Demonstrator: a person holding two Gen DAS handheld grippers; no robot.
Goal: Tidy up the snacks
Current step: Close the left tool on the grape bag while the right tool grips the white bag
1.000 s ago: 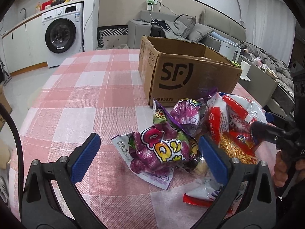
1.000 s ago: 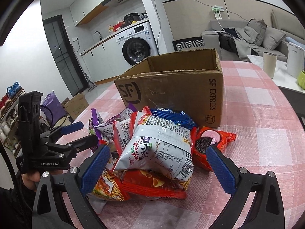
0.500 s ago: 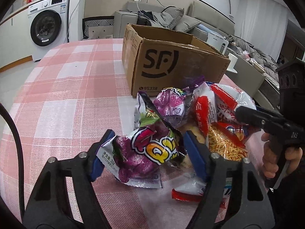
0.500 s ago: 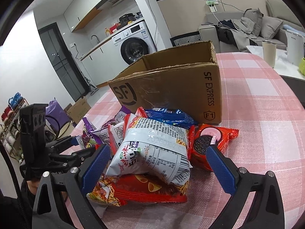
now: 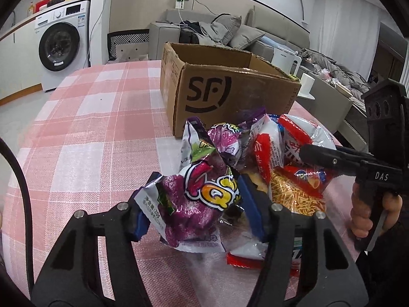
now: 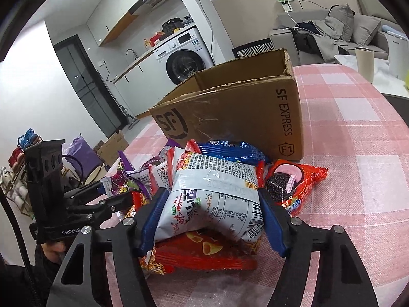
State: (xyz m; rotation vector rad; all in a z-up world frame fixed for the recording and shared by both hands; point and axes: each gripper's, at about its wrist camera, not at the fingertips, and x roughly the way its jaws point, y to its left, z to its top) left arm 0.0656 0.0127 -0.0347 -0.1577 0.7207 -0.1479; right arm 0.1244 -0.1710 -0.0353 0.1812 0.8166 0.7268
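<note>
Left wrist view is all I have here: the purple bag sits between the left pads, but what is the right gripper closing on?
Observer: The right gripper has just been closing; its pads press a grey-white snack bag lying on top of the pile.
Operator: Anything under that bag?
Observer: A red chip bag lies beneath it.
Operator: What is hidden behind the pile on my side?
Observer: A red sandwich-cookie pack lies beside the cardboard box, next to a blue pack.

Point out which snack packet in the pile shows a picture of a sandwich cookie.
The orange-red packet at the pile's right edge, in front of the cardboard box. It alone shows a dark cookie with pink filling; the others show chips, sticks or purple candy.
</note>
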